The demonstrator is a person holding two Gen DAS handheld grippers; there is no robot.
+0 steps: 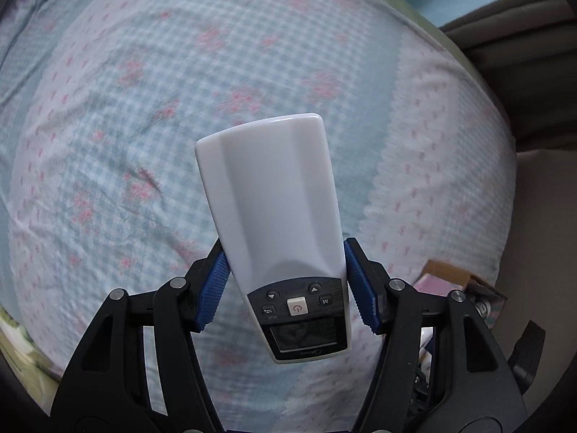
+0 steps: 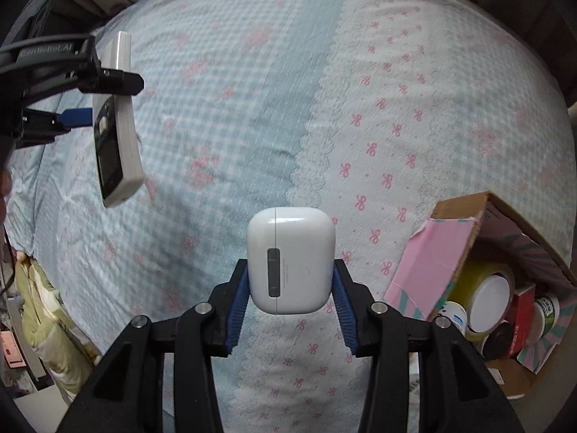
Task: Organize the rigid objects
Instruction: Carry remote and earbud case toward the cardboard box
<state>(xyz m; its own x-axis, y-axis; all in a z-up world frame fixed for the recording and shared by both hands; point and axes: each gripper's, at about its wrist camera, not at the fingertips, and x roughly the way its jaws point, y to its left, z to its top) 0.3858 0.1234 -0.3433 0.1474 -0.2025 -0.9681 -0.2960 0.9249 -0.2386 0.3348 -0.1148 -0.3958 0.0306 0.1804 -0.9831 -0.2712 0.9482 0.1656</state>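
Note:
My left gripper [image 1: 285, 270] is shut on a white remote control [image 1: 274, 198], held above the bed with its buttons and small screen near the camera. The remote also shows in the right wrist view [image 2: 115, 133], held up at the far left by the left gripper [image 2: 108, 93]. My right gripper [image 2: 290, 288] is shut on a white earbud case [image 2: 291, 259], hinge side facing the camera, held above the bedsheet.
A blue checked and pink bow-print bedsheet [image 2: 252, 126] covers the bed. An open cardboard box [image 2: 479, 216] with a pink flap stands at the right and holds a tape roll [image 2: 483, 296], small jars and a red packet. Its corner shows in the left wrist view [image 1: 454, 274].

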